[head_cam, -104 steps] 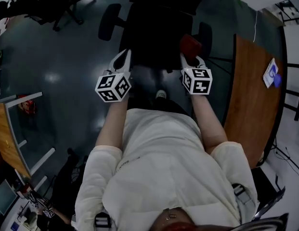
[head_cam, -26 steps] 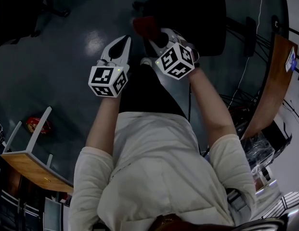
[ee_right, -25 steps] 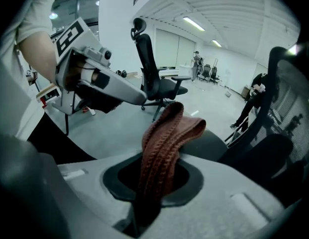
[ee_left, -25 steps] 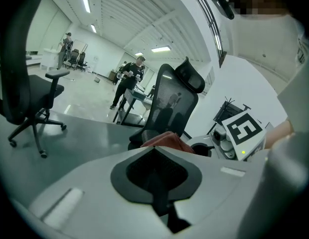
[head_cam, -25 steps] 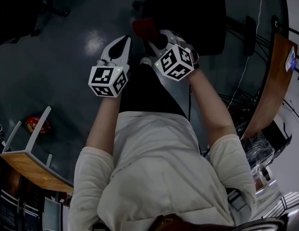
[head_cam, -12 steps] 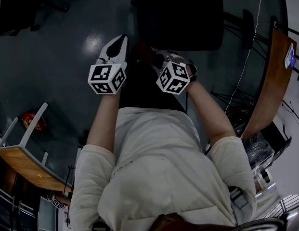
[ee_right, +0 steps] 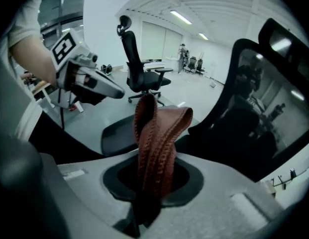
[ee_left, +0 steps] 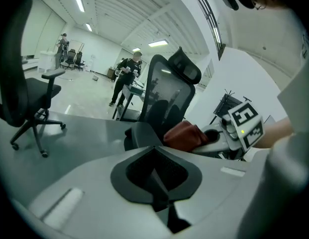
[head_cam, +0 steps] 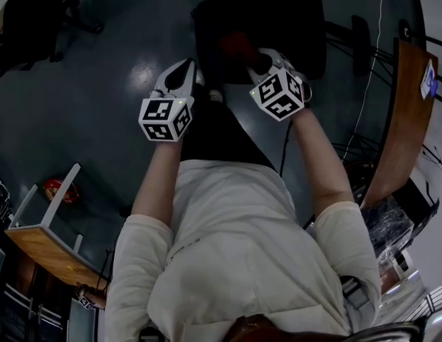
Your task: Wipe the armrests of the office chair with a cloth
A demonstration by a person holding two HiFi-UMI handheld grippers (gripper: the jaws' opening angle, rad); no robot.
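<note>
In the head view the black office chair (head_cam: 277, 20) stands just ahead of me. My right gripper (head_cam: 250, 54) is shut on a red-brown cloth (head_cam: 235, 45) that bulges from its jaws at the chair's left side. In the right gripper view the cloth (ee_right: 156, 143) stands folded between the jaws of the right gripper (ee_right: 149, 193), just above a dark armrest pad (ee_right: 119, 133). My left gripper (head_cam: 189, 67) hangs left of it, jaws together and empty. The left gripper view shows my left gripper (ee_left: 160, 185), the armrest (ee_left: 142, 136), the cloth (ee_left: 186, 136) and the right gripper (ee_left: 221, 137).
A wooden desk (head_cam: 409, 112) runs along the right, with the chair's other armrest (head_cam: 361, 34) beside it. A second office chair (head_cam: 35, 13) is at the far left. A small wooden table (head_cam: 43, 241) and a red object (head_cam: 53, 189) lie lower left. People (ee_left: 125, 78) stand in the background.
Over the last second the right gripper drew back toward me with the cloth, then moved forward and right again at the chair. The left gripper has barely moved.
</note>
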